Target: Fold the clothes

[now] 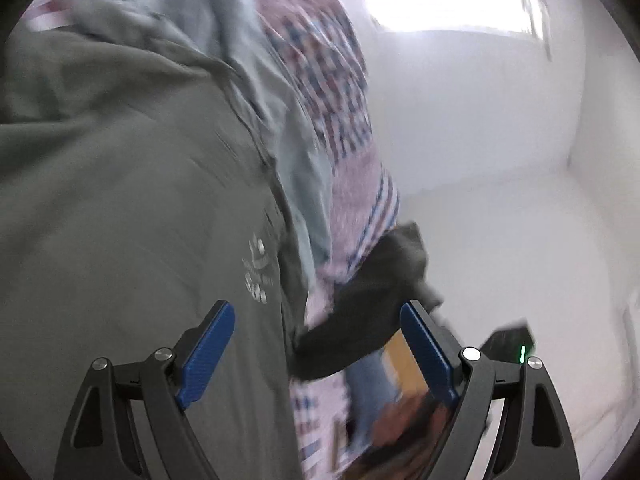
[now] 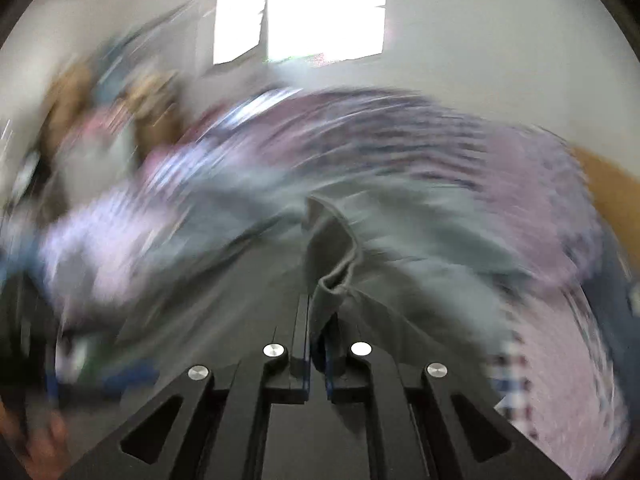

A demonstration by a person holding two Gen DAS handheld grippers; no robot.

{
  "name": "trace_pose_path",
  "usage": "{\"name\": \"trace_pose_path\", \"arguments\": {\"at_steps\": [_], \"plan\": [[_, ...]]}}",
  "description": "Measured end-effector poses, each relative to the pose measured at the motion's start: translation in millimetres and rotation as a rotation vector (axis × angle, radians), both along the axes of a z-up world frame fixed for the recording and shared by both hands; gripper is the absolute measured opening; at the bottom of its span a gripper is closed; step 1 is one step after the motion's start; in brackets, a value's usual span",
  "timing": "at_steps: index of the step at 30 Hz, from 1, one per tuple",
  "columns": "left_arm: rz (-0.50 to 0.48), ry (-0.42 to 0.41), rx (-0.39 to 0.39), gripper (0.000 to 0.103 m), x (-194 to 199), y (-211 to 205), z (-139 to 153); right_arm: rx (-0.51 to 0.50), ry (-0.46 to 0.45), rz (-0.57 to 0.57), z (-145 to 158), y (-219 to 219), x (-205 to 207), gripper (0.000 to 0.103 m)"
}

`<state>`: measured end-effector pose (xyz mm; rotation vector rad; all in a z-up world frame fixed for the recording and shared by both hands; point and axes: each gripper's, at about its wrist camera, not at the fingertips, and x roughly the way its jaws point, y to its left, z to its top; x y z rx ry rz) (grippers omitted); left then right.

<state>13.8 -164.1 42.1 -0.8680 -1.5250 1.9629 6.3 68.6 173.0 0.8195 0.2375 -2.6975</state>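
Pale print on grey garment [image 1: 120, 200], blurred, unreadable

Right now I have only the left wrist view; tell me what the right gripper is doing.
Observer: The right gripper is shut on a hemmed edge of the grey shirt.
Operator: Say what lies behind it.
Observer: A checked sheet, badly blurred, with a bright window above.
Operator: Confirm my left gripper.
Observer: The left gripper is open, nothing between its pads; that much your view shows too.
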Motion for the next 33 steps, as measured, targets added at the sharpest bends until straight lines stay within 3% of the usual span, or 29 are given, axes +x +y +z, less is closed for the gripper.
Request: {"name": "trace_pose_path", "arguments": {"at_steps": [3,6,8,13,15,16,19,23,29,33], "plan": [[0.011,-0.082,0.085,0.088,-4,-25,-22,0.122,-0.052,0.126,-40,-57,14,0.003],[-0.017,-0.199,0.106,0.088,-6,-30,-45,0.245,-0.104,0.252,-80,-114,28,0.003],[-0.03,-0.252,0.104,0.088,-6,-31,-54,0.27,-0.102,0.27,-90,-123,35,0.003],[-0.054,-0.254,0.049,0.088,-11,-28,-53,0.272,-0.088,0.323,-94,-121,51,0.006],[-0.043,-0.254,0.041,0.088,-11,-26,-53,0.276,-0.102,0.363,-95,-119,60,0.016],[-0.041,-0.253,0.036,0.088,-11,-26,-53,0.277,-0.108,0.378,-96,-118,63,0.035],[-0.035,-0.249,0.019,0.088,-13,-23,-53,0.26,-0.094,0.395,-97,-107,76,0.07],[-0.044,-0.248,-0.036,0.085,-14,-18,-52,0.202,-0.075,0.368,-93,-76,85,0.075],[-0.035,-0.282,-0.119,0.07,-5,-14,-52,0.018,-0.114,0.261,-78,-20,54,0.076],[-0.014,-0.318,-0.156,0.057,8,-15,-56,-0.039,-0.148,0.233,-77,3,41,0.076]]}}
